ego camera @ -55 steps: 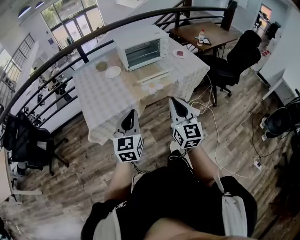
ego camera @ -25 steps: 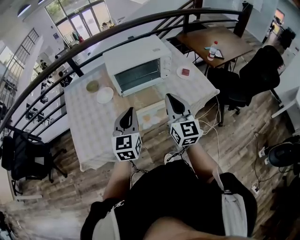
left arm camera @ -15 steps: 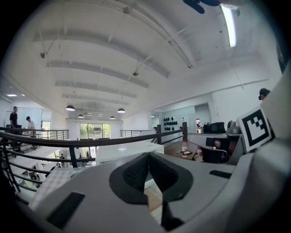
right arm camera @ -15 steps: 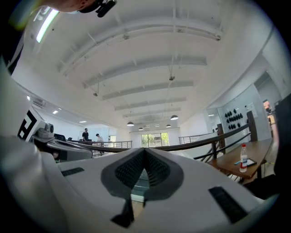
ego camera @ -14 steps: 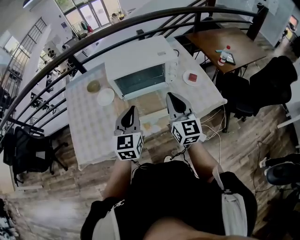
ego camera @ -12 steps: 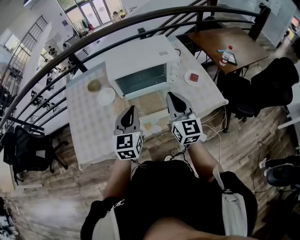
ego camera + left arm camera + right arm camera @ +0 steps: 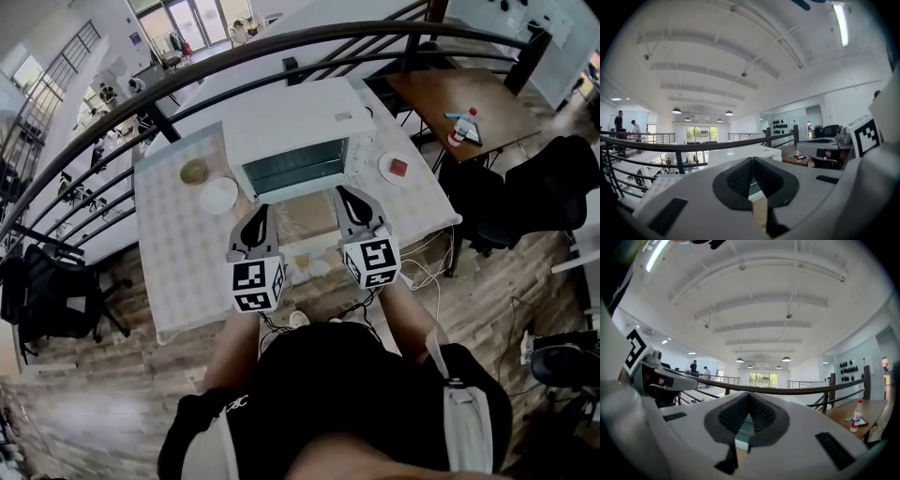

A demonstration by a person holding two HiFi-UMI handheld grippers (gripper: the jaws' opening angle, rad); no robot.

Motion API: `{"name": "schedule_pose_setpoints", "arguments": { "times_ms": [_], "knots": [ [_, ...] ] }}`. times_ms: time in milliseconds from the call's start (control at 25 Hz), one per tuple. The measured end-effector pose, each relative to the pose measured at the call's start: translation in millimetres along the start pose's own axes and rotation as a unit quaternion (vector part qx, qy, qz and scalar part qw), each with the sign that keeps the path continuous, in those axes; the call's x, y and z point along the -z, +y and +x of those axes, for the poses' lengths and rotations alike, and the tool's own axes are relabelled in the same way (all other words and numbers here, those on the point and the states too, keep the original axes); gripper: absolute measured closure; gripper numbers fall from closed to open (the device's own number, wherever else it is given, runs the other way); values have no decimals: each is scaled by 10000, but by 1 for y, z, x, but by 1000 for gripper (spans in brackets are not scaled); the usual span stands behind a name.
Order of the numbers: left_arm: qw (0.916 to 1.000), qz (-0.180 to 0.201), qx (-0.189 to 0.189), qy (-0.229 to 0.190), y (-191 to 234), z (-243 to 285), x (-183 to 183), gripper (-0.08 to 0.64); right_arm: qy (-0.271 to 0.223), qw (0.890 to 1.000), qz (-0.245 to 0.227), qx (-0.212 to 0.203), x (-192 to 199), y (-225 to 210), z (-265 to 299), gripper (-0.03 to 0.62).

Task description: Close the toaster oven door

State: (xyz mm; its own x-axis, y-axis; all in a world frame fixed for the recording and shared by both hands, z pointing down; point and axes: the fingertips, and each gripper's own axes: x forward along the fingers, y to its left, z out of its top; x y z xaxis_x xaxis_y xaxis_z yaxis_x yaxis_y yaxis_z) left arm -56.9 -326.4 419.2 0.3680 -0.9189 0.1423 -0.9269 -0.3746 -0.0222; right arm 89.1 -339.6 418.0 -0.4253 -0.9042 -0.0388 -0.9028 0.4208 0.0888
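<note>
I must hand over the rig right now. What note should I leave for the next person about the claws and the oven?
Left claw: shut, empty, held above the open door.
Right claw: shut, empty, likewise.
Toaster oven stands on the table; its door lies folded down, open.
Done: nothing yet; neither claw touches the door.
Left: lift the door and push it shut.

Bright, even light from a strip lamp (image 7: 842, 23) above the jaws of the left gripper (image 7: 752, 164) and from windows (image 7: 693, 133) far beyond them leaves soft shadows, while fisheye bending and black corners ring both gripper views.
</note>
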Motion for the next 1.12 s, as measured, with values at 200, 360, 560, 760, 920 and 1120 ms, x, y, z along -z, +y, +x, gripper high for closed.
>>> {"name": "schedule_pose_setpoints", "arguments": {
  "times_ms": [200, 360, 560, 760, 920, 1120],
  "knots": [
    [9999, -35, -108, 55, 14, -1, 7, 546, 468, 9908, -1184, -454, 37, 24, 10, 555],
    [9996, -154, -215, 28, 23, -3, 10, 546, 1141, 9741, -1767, -828, 90, 38, 10, 490],
    [9992, -223, -304, 156, 27, -4, 21, 546, 1698, 9515, -2247, -1242, 146, 51, 2, 477],
    [9982, -304, -386, 355, 28, -8, 40, 546, 2043, 9218, -2830, -1688, 194, 66, -11, 477],
    [9971, -341, -464, 503, 29, -16, 53, 546, 2342, 8988, -3110, -2015, 231, 74, -24, 477],
    [9953, -382, -607, 645, 32, -27, 64, 546, 2701, 8789, -3247, -2217, 273, 76, -33, 476]
  ]
}}
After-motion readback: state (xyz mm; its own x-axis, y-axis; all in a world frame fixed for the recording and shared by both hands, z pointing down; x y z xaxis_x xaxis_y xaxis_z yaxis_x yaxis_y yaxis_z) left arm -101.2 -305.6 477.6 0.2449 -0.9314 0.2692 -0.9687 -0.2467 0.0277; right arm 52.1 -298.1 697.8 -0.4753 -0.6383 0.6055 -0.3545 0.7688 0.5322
